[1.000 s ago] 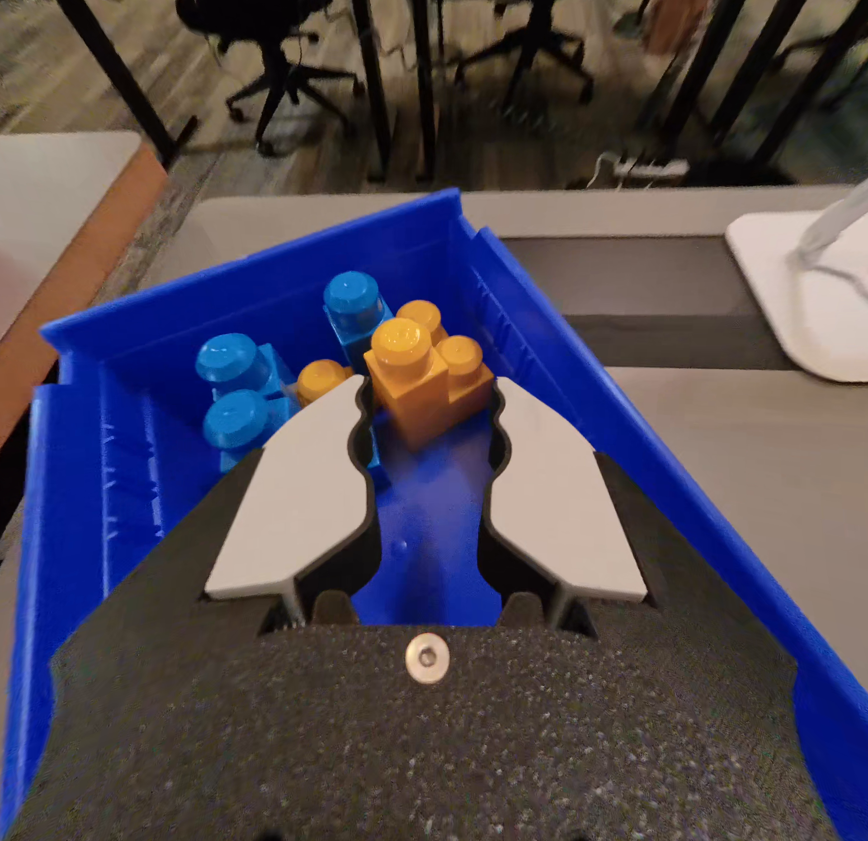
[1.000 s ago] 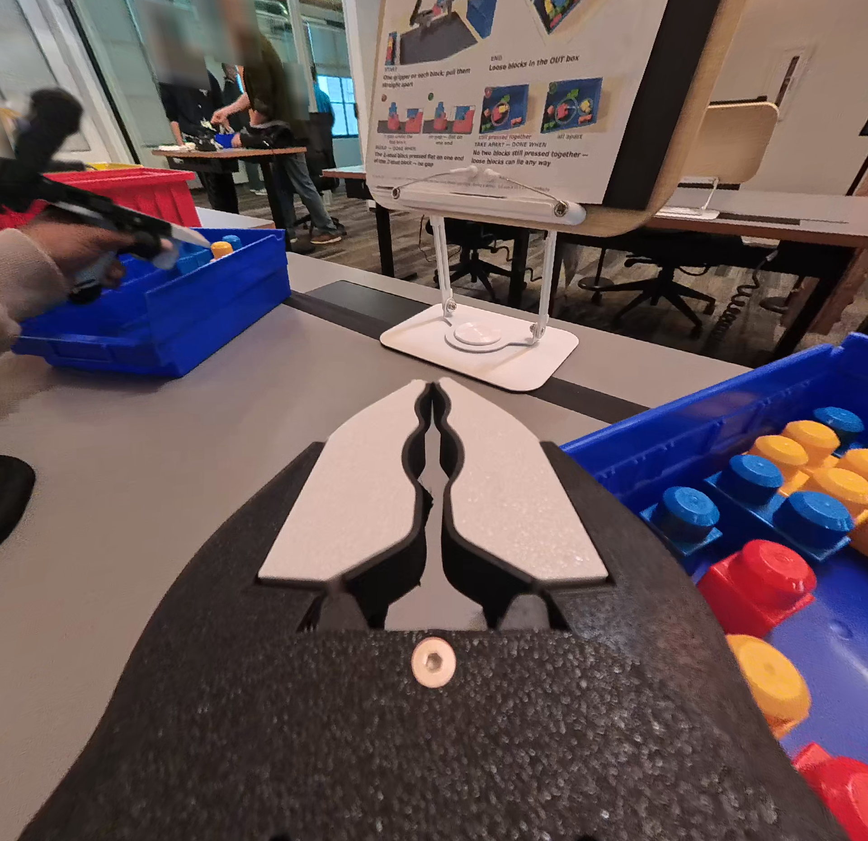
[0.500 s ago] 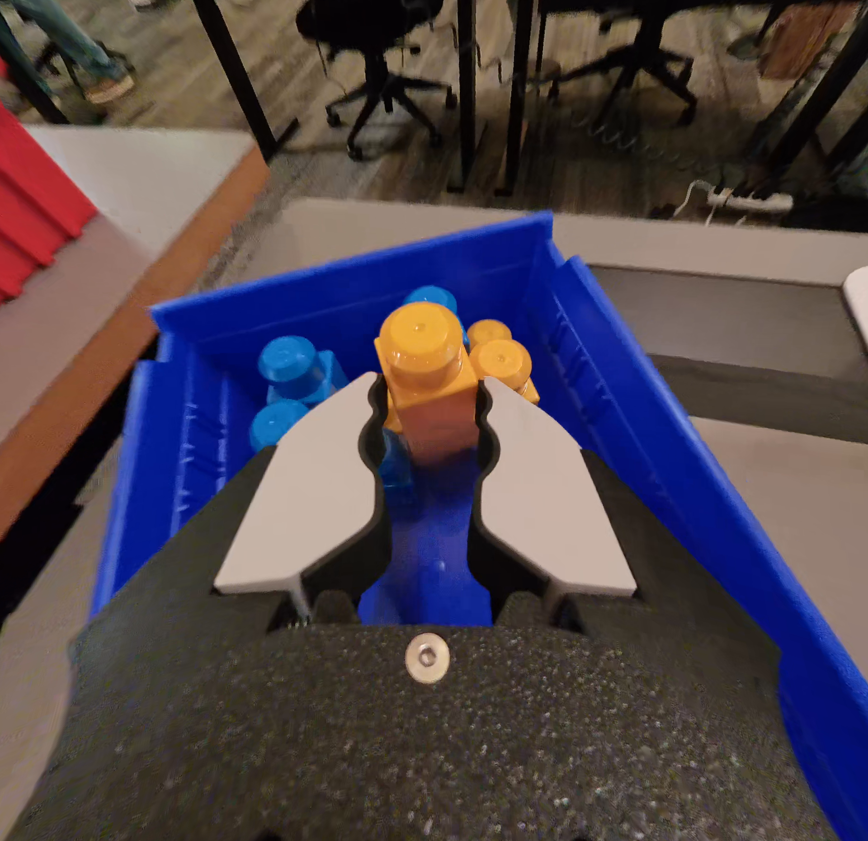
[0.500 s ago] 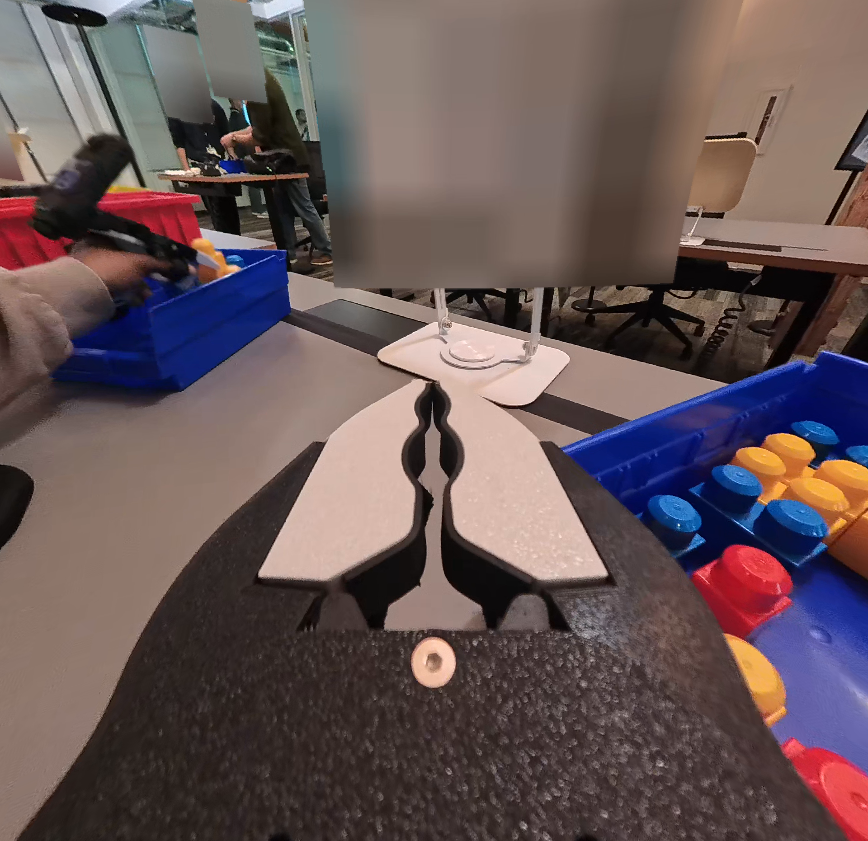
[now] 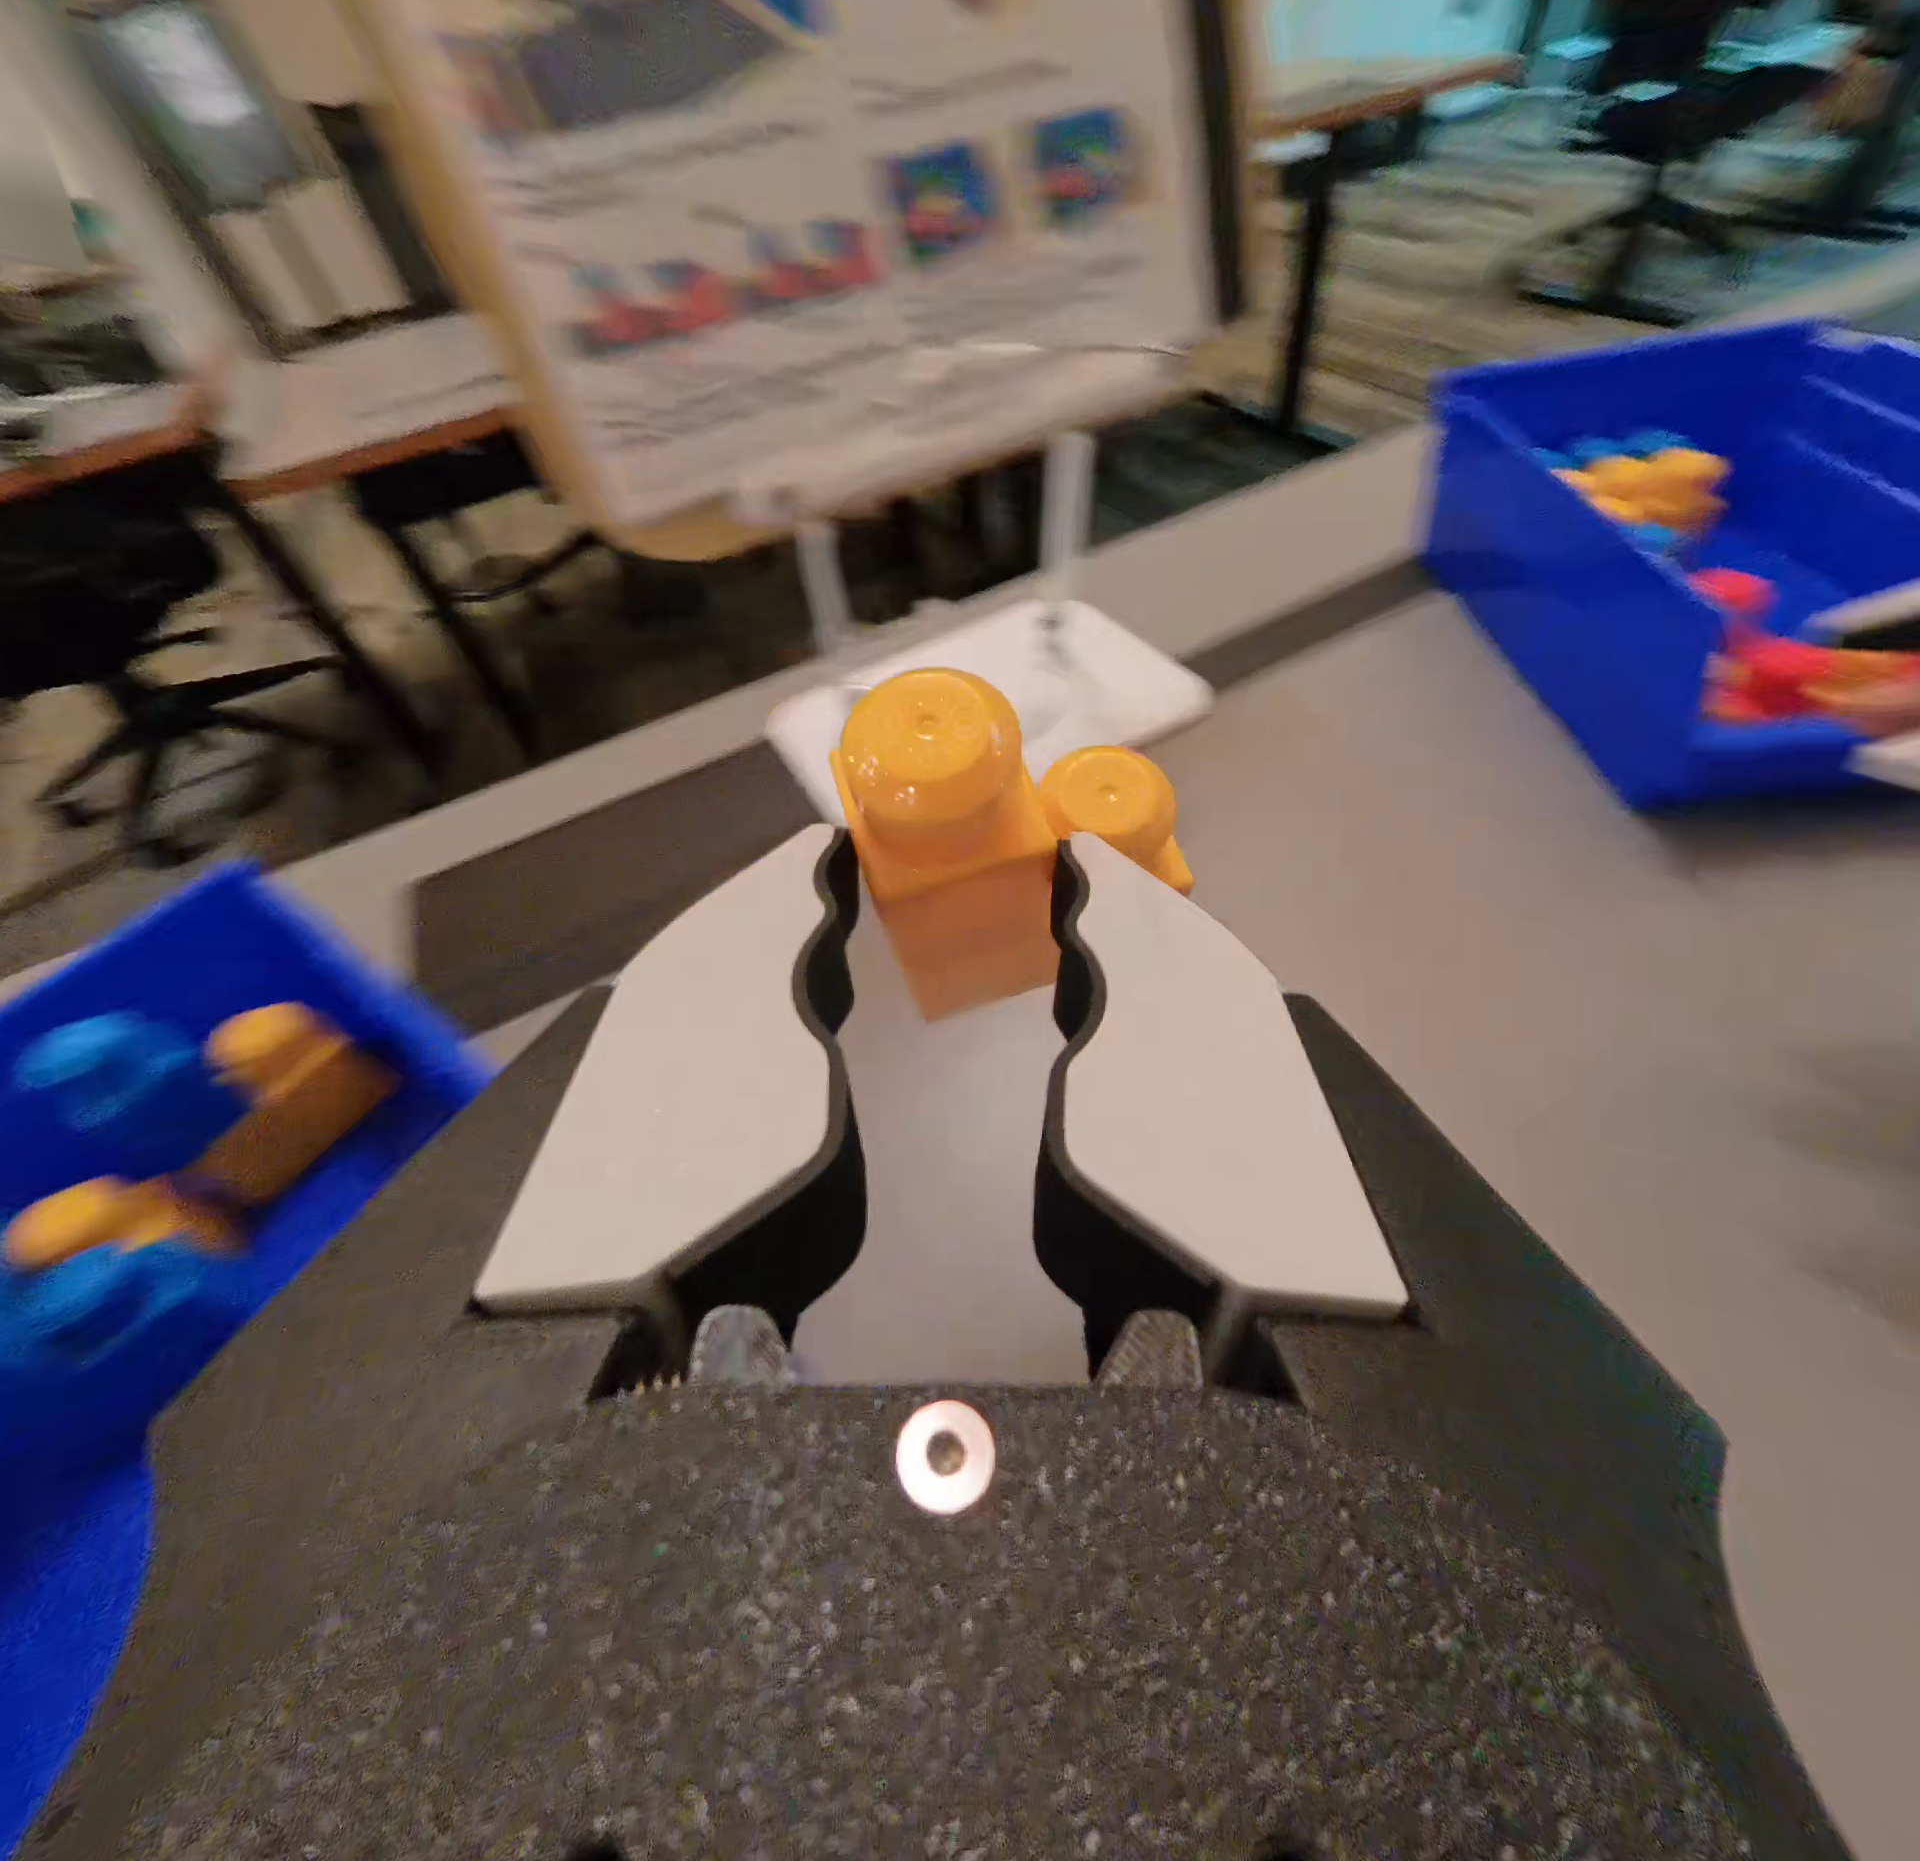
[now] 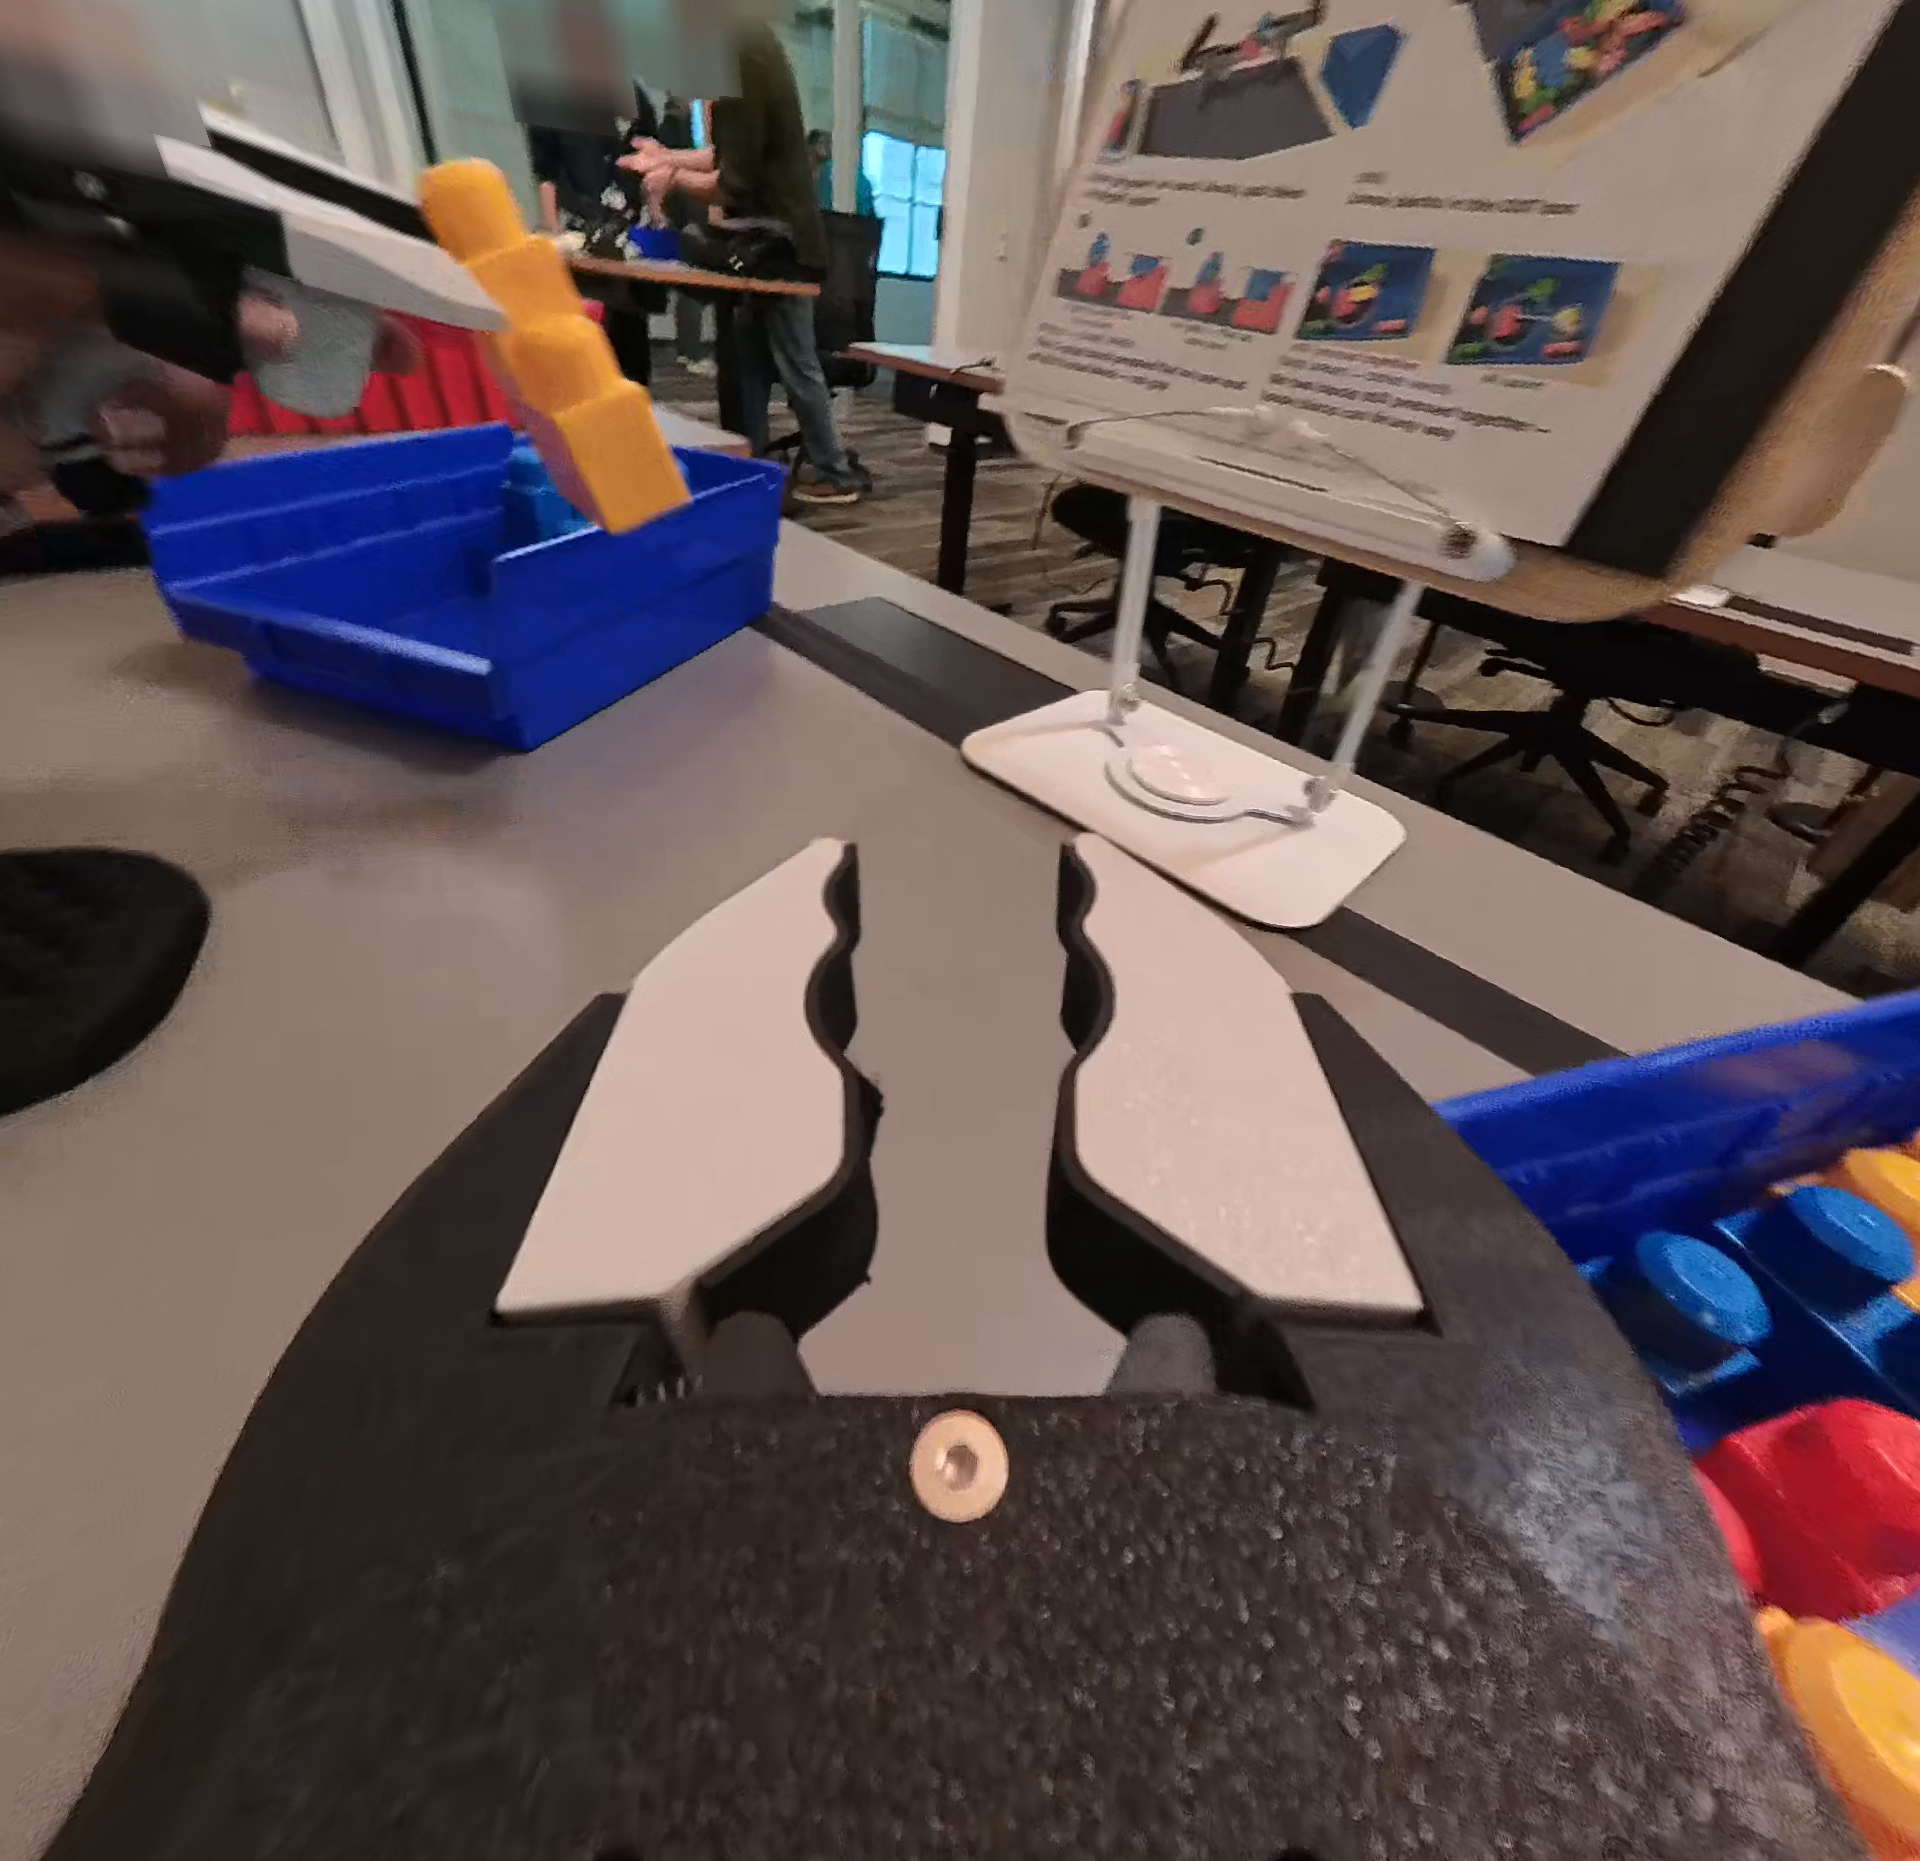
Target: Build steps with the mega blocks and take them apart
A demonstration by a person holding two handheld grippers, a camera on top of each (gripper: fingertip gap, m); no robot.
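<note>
My left gripper (image 5: 951, 861) is shut on an orange stepped block piece (image 5: 935, 762) and holds it in the air over the grey table. The right wrist view shows the same gripper (image 6: 343, 242) with the orange piece (image 6: 561, 377) hanging tilted above the left blue bin (image 6: 468, 606). My right gripper (image 6: 956, 861) is open and empty, low over the table, beside the right blue bin (image 6: 1662, 1094). That bin holds blue blocks (image 6: 1704, 1302), red blocks (image 6: 1829, 1499) and orange ones.
The left bin (image 5: 208, 959) holds blurred blue and orange blocks. An instruction board on a white base (image 6: 1184, 803) stands at the table's far edge. A black pad (image 6: 83, 959) lies at the left. People stand at desks far behind. There is about 25 centimeters between the tips of the two grippers.
My left gripper closed on the orange piece in the left bin, lifted it out and swung toward the table's middle. My right gripper went from shut to open.
</note>
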